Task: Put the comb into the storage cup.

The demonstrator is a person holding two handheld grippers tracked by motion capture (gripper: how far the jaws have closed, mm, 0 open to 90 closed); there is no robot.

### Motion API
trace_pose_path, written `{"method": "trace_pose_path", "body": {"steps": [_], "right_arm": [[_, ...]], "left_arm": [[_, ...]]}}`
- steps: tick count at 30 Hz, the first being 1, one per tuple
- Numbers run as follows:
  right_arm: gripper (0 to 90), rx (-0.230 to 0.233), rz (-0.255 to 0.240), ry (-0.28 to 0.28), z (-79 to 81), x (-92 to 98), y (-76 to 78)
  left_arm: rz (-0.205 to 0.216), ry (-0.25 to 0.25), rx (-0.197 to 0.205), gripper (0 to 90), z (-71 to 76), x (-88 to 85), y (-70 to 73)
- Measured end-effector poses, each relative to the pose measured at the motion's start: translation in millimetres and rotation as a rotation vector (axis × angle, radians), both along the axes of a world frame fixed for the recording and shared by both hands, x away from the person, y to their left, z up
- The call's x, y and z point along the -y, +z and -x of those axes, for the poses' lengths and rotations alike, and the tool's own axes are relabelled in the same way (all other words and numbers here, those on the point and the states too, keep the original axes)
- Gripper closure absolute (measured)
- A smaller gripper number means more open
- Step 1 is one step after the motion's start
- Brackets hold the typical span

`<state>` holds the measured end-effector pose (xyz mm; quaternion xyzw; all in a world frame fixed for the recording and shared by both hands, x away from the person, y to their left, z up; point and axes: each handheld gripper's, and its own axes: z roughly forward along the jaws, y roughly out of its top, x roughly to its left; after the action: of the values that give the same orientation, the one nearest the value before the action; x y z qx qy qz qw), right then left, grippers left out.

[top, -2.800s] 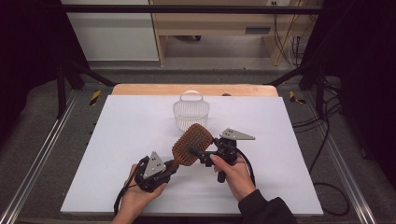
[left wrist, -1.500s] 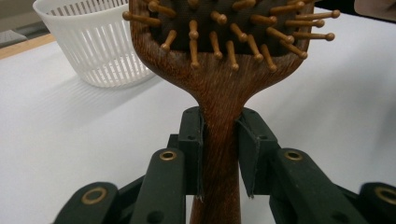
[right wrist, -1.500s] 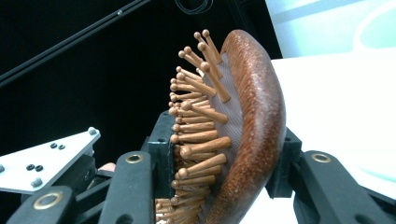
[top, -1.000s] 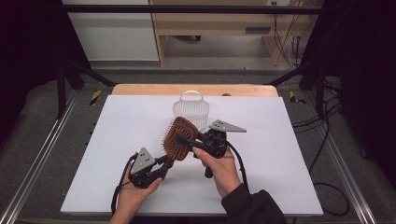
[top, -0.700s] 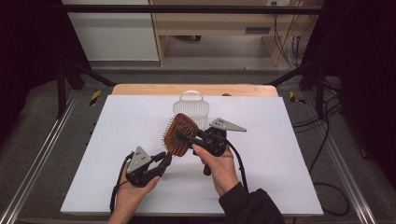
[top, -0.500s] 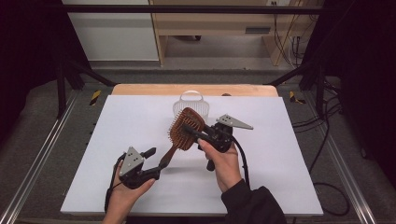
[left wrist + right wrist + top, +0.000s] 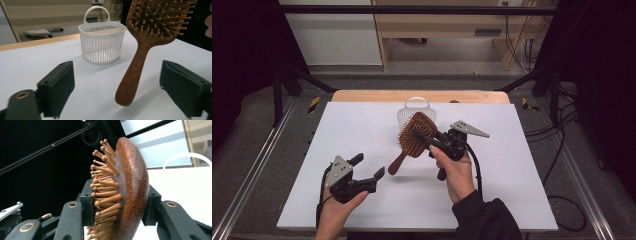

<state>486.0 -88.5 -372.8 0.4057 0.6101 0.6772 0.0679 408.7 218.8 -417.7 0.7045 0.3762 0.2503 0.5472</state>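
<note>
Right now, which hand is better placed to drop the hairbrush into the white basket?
Right. The right gripper is clamped on the hairbrush head, holding it off the table just in front of the white basket. The left gripper has just been opening, its jaws apart and clear of the handle.

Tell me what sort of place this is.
Most likely a lab bench set up for recording handling work, not a home. A white-topped table stands inside a black metal frame, loose cables trail over the grey floor, and a person holds a black two-jaw gripper in each hand.
</note>
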Motion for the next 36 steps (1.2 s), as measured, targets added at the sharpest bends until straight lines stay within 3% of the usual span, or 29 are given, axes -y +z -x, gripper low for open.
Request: {"method": "trace_pose_path", "body": {"steps": [6,14,22,36], "right_arm": [[55.5,-0.003,0.005,-0.003,-1.4,0.4,-0.7],[55.4,-0.004,-0.004,-0.007,-1.9,1.7,0.0],[55.2,-0.005,-0.004,-0.015,-2.9,5.1,2.2],[55.1,-0.003,-0.010,-0.016,-3.9,4.3,5.7]], "left_arm": [[0.025,0.020,0.027,5.3,5.3,-13.3,3.5],[0.045,0.076,0.024,4.3,-0.5,-30.3,-2.2],[0.036,0.126,0.032,4.3,-4.5,-39.2,-6.7],[0.005,0.162,0.060,4.3,-6.4,-44.3,-10.0]]}}
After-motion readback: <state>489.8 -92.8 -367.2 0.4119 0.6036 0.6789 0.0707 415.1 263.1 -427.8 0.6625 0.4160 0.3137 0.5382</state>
